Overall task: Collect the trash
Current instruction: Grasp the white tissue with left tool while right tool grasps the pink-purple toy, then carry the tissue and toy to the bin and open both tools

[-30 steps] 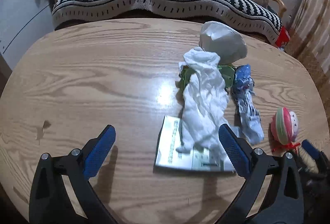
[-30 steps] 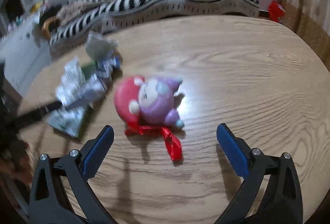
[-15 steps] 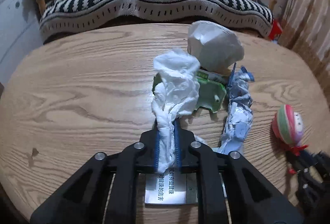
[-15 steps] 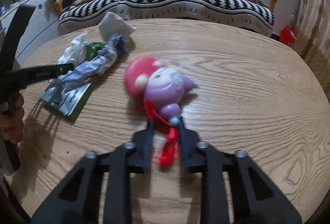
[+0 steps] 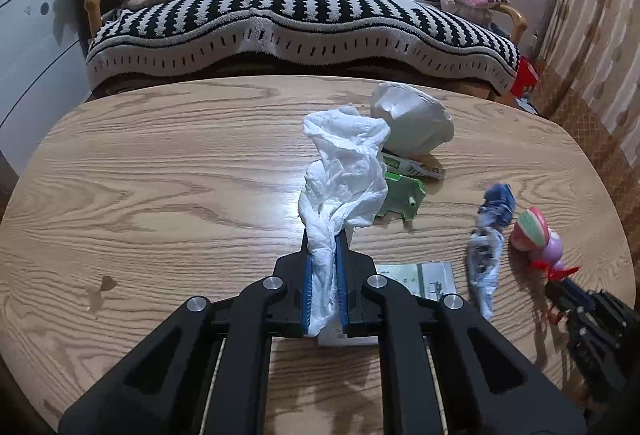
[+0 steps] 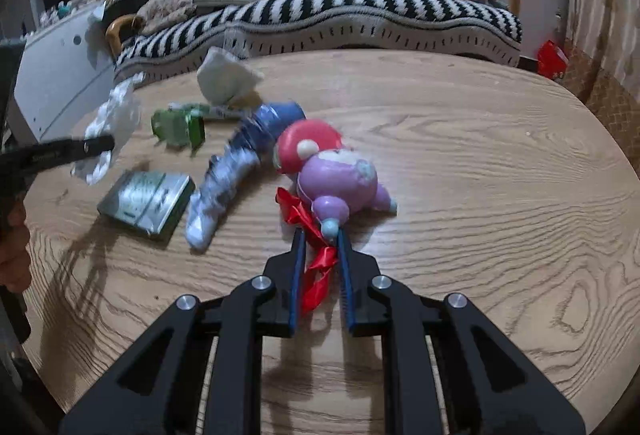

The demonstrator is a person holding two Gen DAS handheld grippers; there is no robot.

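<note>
Since a second ago both hand-held grippers have closed: left hand-held gripper (image 5: 323, 271) clamps soft, light white plastic bag (image 5: 344, 171) above worktop (image 5: 160, 171); right hand-held gripper (image 6: 320, 267) pinches red ribbon (image 6: 316, 267) of plush toy (image 6: 332, 171).

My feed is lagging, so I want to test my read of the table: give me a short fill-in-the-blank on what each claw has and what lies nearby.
1. The left claw is shut on a crumpled ____ plastic bag.
2. The right claw is closed on the ____ ribbon of the toy.
3. The flat booklet lies on the ____.

Missing words: white; red; table
</note>
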